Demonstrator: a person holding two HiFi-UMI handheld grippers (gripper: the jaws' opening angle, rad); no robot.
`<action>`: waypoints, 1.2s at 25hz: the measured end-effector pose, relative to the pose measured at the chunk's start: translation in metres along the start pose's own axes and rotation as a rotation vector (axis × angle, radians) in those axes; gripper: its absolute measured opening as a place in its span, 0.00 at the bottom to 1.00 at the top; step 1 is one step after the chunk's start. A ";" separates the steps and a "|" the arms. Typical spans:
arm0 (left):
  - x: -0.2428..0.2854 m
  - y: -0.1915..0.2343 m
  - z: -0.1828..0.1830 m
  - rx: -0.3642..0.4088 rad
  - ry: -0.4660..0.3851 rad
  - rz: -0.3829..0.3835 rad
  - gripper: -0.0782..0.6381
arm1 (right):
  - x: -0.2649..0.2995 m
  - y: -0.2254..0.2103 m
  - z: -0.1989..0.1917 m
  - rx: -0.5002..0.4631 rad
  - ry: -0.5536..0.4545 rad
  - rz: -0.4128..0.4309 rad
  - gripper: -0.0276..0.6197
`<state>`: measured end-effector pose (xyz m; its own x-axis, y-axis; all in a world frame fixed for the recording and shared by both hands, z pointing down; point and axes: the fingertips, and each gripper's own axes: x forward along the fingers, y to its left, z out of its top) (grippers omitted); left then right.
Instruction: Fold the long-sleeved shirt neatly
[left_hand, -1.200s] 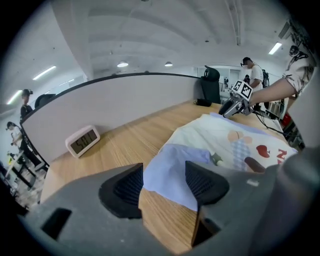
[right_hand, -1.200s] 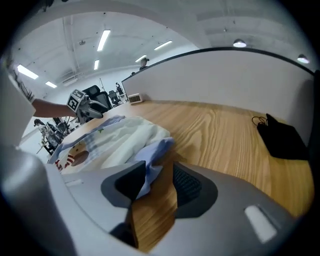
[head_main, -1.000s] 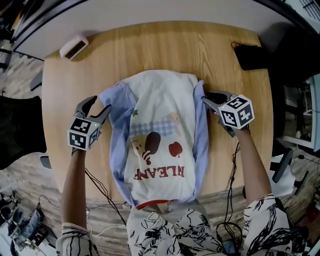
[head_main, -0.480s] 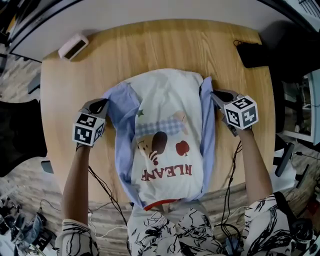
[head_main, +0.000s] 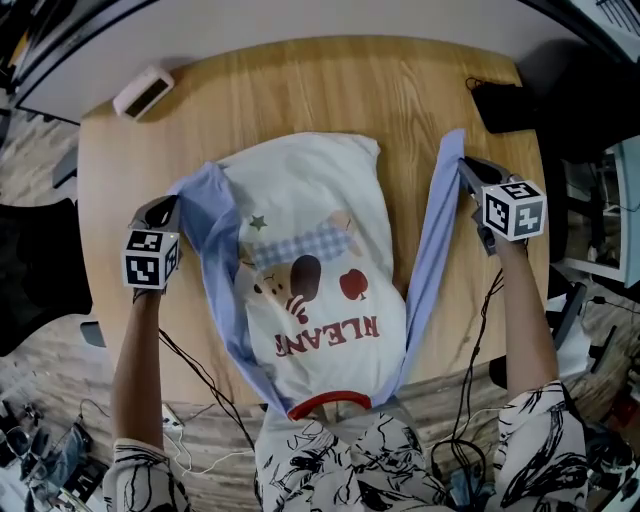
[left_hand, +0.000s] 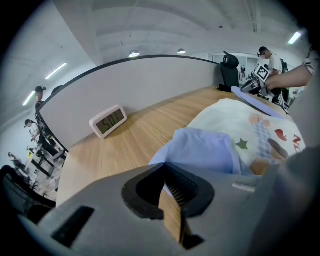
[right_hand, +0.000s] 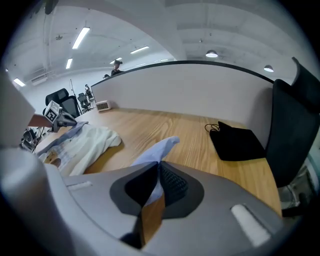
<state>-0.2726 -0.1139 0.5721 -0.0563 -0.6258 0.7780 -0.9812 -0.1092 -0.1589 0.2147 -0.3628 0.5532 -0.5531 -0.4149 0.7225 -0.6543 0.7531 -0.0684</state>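
The long-sleeved shirt (head_main: 310, 260) lies on the wooden table (head_main: 300, 90), white body with a printed front and light blue sleeves. My left gripper (head_main: 172, 206) is shut on the left blue sleeve (head_main: 205, 215) at the shirt's left side; the left gripper view shows the cloth (left_hand: 205, 150) pinched in the left gripper (left_hand: 165, 172). My right gripper (head_main: 463, 166) is shut on the right blue sleeve (head_main: 432, 240), which is stretched out away from the body. In the right gripper view the sleeve's end (right_hand: 157, 150) sticks out past the right gripper (right_hand: 159, 172).
A white digital clock (head_main: 145, 92) stands at the table's far left corner. A black pouch (head_main: 505, 105) with a cord lies at the far right corner. A grey partition runs behind the table. The shirt's hem hangs at the near edge, by the person's patterned clothing.
Both grippers closed on the blue sleeves and moved outward. The right sleeve is pulled away from the white body; the left sleeve is drawn out to the left.
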 end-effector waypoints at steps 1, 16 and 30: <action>0.002 0.004 0.003 0.001 -0.001 0.006 0.13 | 0.000 -0.005 0.006 -0.002 -0.005 -0.007 0.09; 0.017 0.049 0.041 0.025 -0.018 0.074 0.13 | -0.017 -0.064 0.076 -0.047 -0.097 -0.121 0.09; -0.071 -0.152 0.129 0.215 -0.326 -0.228 0.43 | -0.127 -0.142 0.025 0.036 -0.116 -0.325 0.09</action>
<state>-0.0958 -0.1521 0.4626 0.2521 -0.7739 0.5810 -0.8991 -0.4094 -0.1552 0.3648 -0.4305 0.4541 -0.3669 -0.6868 0.6274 -0.8223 0.5549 0.1265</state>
